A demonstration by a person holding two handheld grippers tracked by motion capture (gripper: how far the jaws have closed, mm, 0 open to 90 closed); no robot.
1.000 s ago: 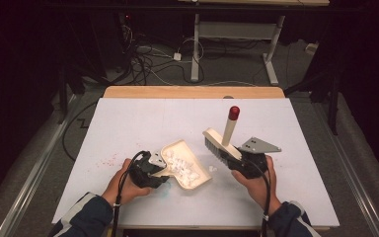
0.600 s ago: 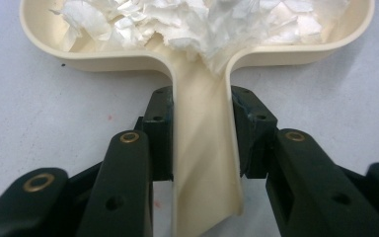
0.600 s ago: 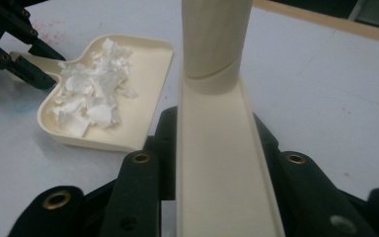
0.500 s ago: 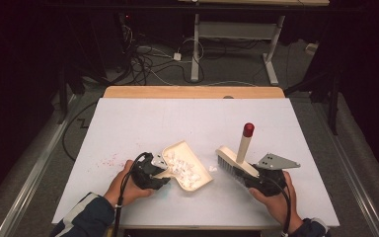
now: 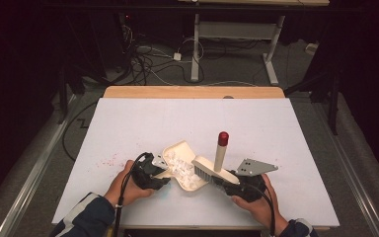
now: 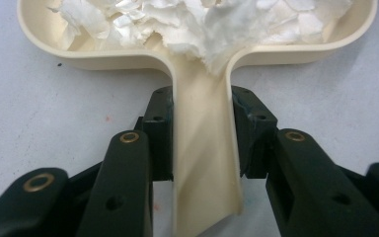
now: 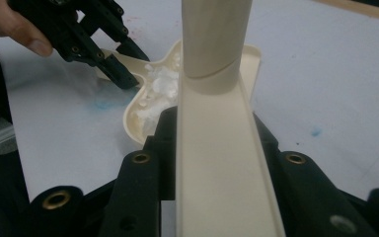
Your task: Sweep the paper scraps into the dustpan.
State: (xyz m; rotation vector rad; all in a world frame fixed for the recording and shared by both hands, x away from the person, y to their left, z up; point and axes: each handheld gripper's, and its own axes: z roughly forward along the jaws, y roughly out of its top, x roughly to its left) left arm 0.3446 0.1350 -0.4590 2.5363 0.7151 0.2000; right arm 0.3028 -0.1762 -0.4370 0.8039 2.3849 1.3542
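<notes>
High view: a white table (image 5: 276, 128) carries the work near its front edge. The left gripper (image 5: 154, 174) sits in the person's left hand (image 5: 124, 185) and holds a cream dustpan (image 5: 180, 165) by its handle; the pan lies on the table just right of that gripper, with white scraps (image 5: 177, 163) in it. The right gripper (image 5: 227, 181), in the right hand (image 5: 256, 200), holds a cream brush (image 5: 208, 169) whose head rests at the pan's right edge. The brush's handle stands up and ends in a red tip (image 5: 223, 138). Faint pink specks mark the table left of the pan.

Left gripper view: the two black jaws are clamped on the dustpan's (image 6: 202, 163) narrow handle, one pad against each side. The pan's bowl lies at the far end, heaped with white scraps (image 6: 202, 24).

Right gripper view: the jaws are clamped on the brush's (image 7: 222, 168) long cream back, which runs straight out between them. Beyond it lies the dustpan (image 7: 148, 108) with scraps, and at far left the left gripper (image 7: 94, 44) grips the pan's handle.
</notes>
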